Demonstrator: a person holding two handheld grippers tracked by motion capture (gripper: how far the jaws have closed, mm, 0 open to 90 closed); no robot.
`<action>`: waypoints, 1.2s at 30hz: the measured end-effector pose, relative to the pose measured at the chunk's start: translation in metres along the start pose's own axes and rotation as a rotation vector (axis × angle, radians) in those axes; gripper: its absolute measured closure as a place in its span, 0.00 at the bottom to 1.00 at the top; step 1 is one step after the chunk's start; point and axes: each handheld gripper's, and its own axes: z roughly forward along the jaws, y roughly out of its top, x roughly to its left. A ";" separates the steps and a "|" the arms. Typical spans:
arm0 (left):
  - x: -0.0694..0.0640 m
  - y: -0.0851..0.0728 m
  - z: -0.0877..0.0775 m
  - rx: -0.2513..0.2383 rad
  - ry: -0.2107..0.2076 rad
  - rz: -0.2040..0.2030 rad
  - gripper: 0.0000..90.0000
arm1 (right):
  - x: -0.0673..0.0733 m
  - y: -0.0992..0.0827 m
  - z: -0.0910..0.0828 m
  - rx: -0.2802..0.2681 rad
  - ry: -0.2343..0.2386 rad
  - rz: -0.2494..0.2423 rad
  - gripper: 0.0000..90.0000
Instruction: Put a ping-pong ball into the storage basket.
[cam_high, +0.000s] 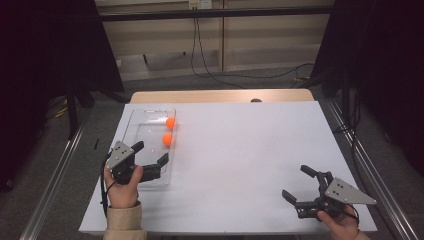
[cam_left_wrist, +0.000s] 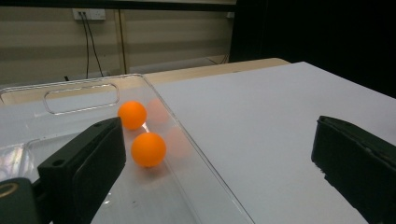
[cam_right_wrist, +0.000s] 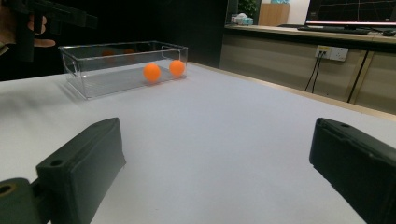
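Left tongs (cam_high: 151, 156) sit at the near end of the clear plastic bin (cam_high: 150, 114), on the left side of the counter (cam_high: 250, 150). Jaws wide apart, nothing between them. In the high view one jaw lies over the bin, the other at its right wall. The left gripper view confirms this: one jaw inside the bin's outline, the other over the white surface, with the bin's right wall running between them.

Two orange balls (cam_high: 169, 131) lie in the bin, against its right wall. Far ball (cam_left_wrist: 132, 115) and near ball (cam_left_wrist: 148, 149) lie close together; contact between them cannot be told. Both are ahead of the left tongs and apart from the jaws. Faint orange reflections show in the clear wall beside them.

Right tongs (cam_high: 299, 185) are at the near right corner of the counter, well apart from the bin. Jaws wide, empty, just above the white surface. From the right gripper view the bin (cam_right_wrist: 122, 65) stands far off to the upper left, both balls visible through its wall.

The left hand (cam_high: 121, 190) grips its tool near the counter's front edge; a beige sleeve (cam_high: 124, 222) shows below.
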 end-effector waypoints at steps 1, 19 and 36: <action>0.000 -0.001 0.000 0.002 0.005 0.001 0.03 | 0.000 0.000 0.000 0.000 0.001 0.000 0.03; -0.002 -0.005 -0.006 -0.006 -0.005 0.014 0.03 | 0.000 0.000 0.000 -0.001 0.000 -0.003 0.03; -0.001 -0.012 -0.011 0.007 -0.001 0.022 0.03 | 0.000 0.000 0.000 -0.001 0.001 -0.002 0.03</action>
